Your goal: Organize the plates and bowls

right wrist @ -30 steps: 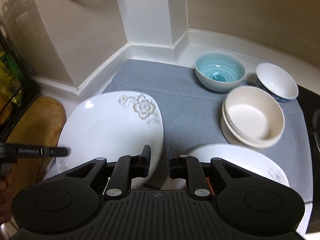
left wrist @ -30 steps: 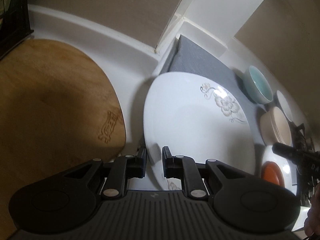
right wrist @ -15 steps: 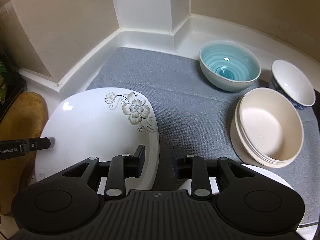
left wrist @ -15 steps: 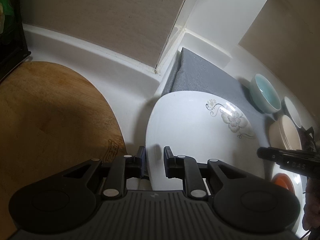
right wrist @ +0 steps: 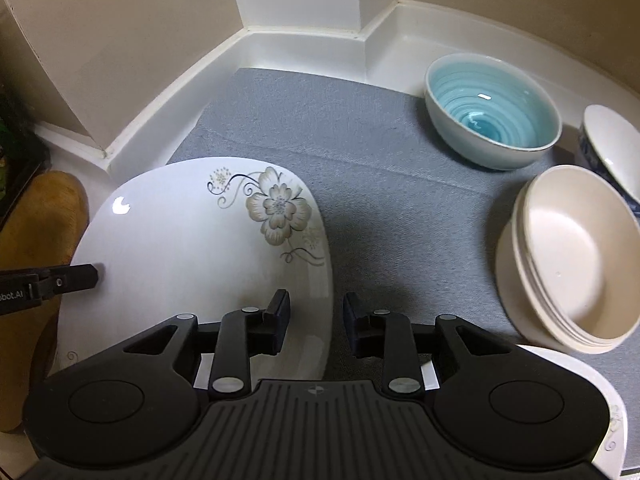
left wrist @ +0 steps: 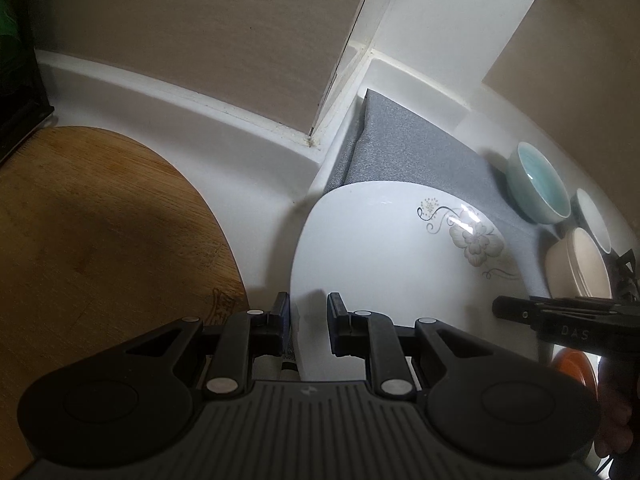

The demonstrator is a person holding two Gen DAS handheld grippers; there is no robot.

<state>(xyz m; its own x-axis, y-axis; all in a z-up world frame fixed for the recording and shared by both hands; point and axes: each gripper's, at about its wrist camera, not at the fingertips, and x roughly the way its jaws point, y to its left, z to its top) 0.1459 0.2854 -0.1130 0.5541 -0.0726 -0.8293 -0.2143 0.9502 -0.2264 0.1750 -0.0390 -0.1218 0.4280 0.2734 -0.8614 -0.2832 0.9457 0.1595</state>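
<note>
both tongs straddle the flowered plate's (right wrist: 192,248) opposite rims, left tongs (left wrist: 308,314) narrow, right tongs (right wrist: 316,316) loosely parted, probably steadying it.

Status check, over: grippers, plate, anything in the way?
Right gripper jaws just opened, astride flower plate rim, pads clear. Left gripper astride opposite rim, grip unclear. Cream bowls stand apart; grey mat between is bare.
</note>
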